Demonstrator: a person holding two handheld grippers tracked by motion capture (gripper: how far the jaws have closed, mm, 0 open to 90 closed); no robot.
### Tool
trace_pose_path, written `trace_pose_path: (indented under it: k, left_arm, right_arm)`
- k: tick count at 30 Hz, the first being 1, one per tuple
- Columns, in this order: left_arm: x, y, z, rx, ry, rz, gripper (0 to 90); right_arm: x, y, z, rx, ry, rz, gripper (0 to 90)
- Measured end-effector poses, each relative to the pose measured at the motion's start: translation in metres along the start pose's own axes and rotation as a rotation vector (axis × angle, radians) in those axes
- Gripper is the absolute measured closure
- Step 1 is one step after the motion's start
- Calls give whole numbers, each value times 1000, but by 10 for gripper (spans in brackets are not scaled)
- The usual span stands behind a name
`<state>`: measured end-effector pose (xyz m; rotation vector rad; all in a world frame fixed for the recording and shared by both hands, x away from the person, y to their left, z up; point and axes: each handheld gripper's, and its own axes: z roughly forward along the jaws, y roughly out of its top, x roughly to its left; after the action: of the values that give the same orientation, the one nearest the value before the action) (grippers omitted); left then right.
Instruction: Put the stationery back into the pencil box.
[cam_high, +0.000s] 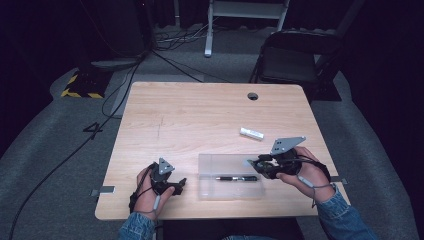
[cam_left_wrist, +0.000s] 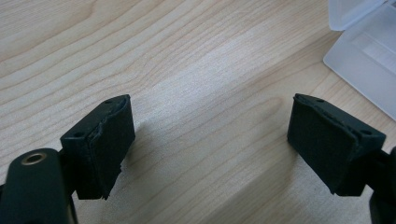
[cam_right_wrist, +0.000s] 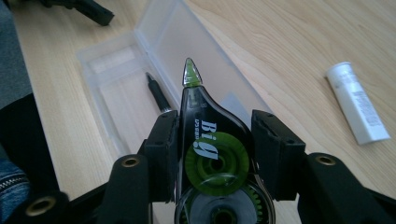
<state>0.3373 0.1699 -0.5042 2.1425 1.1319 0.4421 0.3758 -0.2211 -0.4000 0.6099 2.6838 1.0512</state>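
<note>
- The right gripper pinches a correction-tape dispenser — black and clear, with green reels inside — one pad pressed on each flat side, its green tip pointing out beyond the jaws.
- In the high view that gripper hangs over the right end of a clear plastic case, which lies open near the table's front edge, a little right of the middle.
- A black pen lies lengthwise inside the case, along its front half; in the right gripper view the pen sits just beside and below the dispenser's tip.
- A small white tube rests on the bare wood behind the case, well apart from it, toward the table's right edge.
- The left gripper rests near the front edge, just left of the case; its jaws stand spread with nothing but wood grain between them — the case's corner shows off to one side.
- The wooden table has a round cable hole near its far edge.
</note>
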Motion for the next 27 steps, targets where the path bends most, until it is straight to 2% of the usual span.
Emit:
trace_pose_path:
  k: [8, 15, 20, 25, 27]
  left_arm:
    - [0, 0, 0, 1, -1, -2, 153]
    - [0, 0, 0, 3, -3, -1, 153]
    - [0, 0, 0, 3, -3, -1, 153]
    - [0, 0, 0, 3, -3, -1, 153]
    - [0, 0, 0, 0, -1, -2, 153]
  right_arm:
    - [9, 2, 14, 6, 55, -30, 539]
    - [16, -1, 33, 42, 135, -83, 538]
    - [18, -4, 44, 76, 149, -91, 538]
    - [21, -6, 50, 85, 162, -94, 538]
    - [23, -6, 54, 94, 176, -110, 538]
